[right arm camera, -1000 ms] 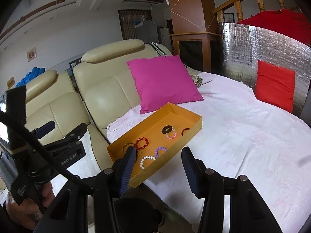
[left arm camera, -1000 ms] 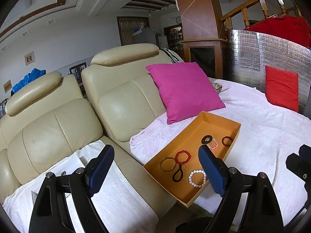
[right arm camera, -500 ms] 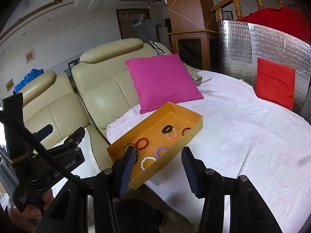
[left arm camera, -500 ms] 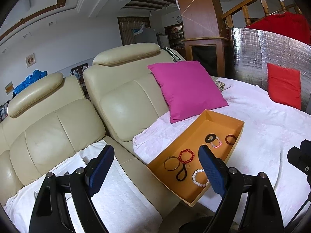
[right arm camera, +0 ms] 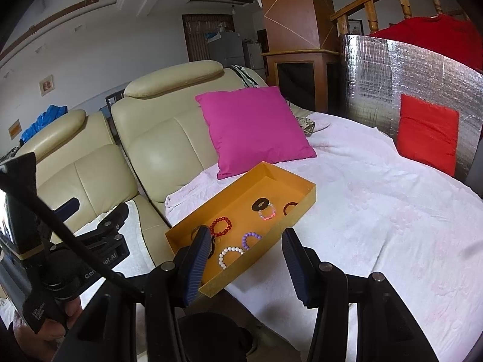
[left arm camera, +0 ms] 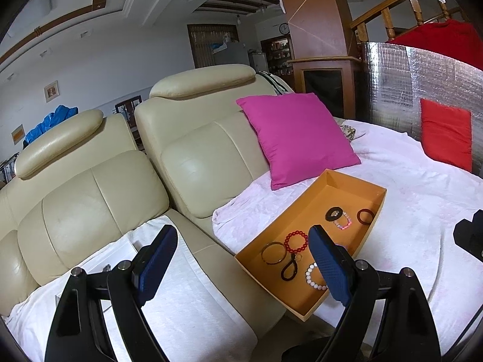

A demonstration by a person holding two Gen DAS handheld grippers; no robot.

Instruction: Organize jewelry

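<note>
Item: orange tray [right arm camera: 302, 194], open-topped, lying on a pale pink blanket [right arm camera: 377, 211] at centre frame in the right wrist view and lower right of centre in the left wrist view.

Contents, all loose on the tray floor:
- red bead bracelet [right arm camera: 221, 226]
- purple bead bracelet [right arm camera: 251, 239]
- white bead bracelet [right arm camera: 229, 255]
- pink bead bracelet [right arm camera: 268, 212] touching a black disc [right arm camera: 260, 204]
- dark bangle [left arm camera: 365, 215] at the far end
- thin metal bangle [left arm camera: 273, 252] and black loop [left arm camera: 289, 268] at the near end

Left tool [left arm camera: 241, 267]: jaws spread wide, nothing between them; the tray sits right of its centre line, partly behind its right finger.

Right tool [right arm camera: 246, 264]: jaws spread, carrying nothing; the tray's near corner lies just beyond and between its fingers, the white and purple bracelets closest.

Status: every piece seen lies inside the tray, unsorted in appearance. This fits either pieces gathered in or pieces waiting to be lifted out; the pictures do not settle which.

Handling note: any pick calls for a steep descent over the tray wall, closing across one strand of a bracelet, clear of neighbours. Beads may roll; the tray, overhanging the blanket edge, may shift.

Adjacent: magenta cushion [right arm camera: 256, 129], cream sofa [left arm camera: 90, 199].
</note>
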